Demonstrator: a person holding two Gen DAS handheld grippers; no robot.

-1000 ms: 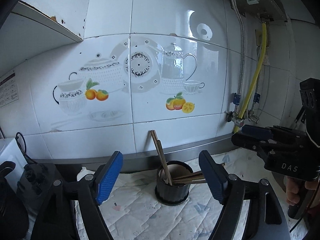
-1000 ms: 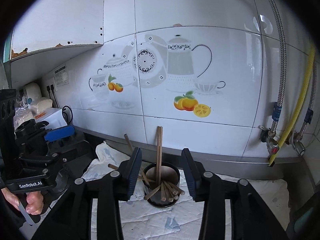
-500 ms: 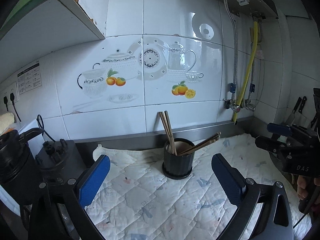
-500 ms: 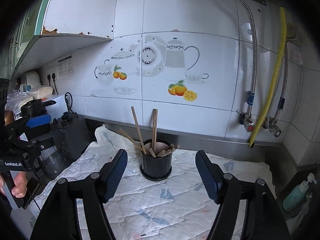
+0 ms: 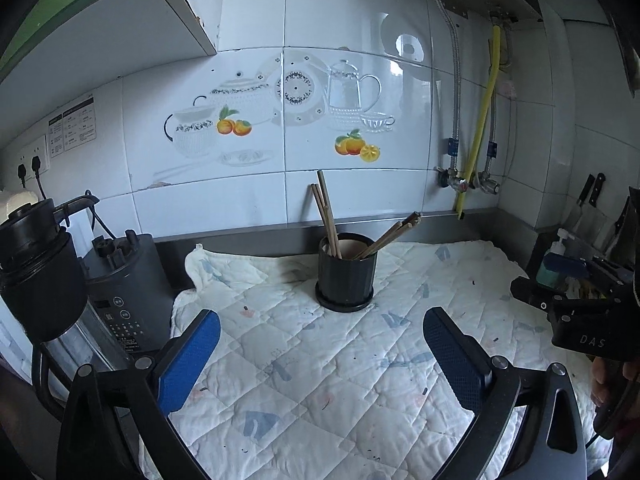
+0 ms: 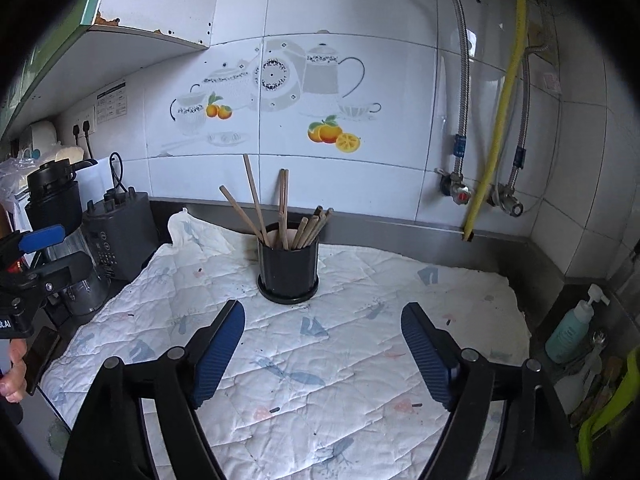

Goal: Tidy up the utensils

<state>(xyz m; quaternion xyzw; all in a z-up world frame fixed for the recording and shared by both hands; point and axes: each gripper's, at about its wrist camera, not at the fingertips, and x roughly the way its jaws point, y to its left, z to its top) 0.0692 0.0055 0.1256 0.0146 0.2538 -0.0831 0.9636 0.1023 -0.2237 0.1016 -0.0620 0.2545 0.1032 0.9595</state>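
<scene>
Left wrist: your left gripper (image 5: 320, 354) is spread, empty; holder (image 5: 346, 272) with chopsticks (image 5: 328, 216) sits far-centre on the quilted cloth (image 5: 320, 380) | Right wrist: your right gripper (image 6: 322, 346) has just been opening, nothing between; holder (image 6: 288, 268) just beyond | Tip: keep clear, chopsticks look stowed.

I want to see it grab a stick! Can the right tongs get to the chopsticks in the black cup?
Probably yes. The right tongs are open and empty, the chopsticks stick up from the black cup, and only bare quilted cloth lies between.
</scene>
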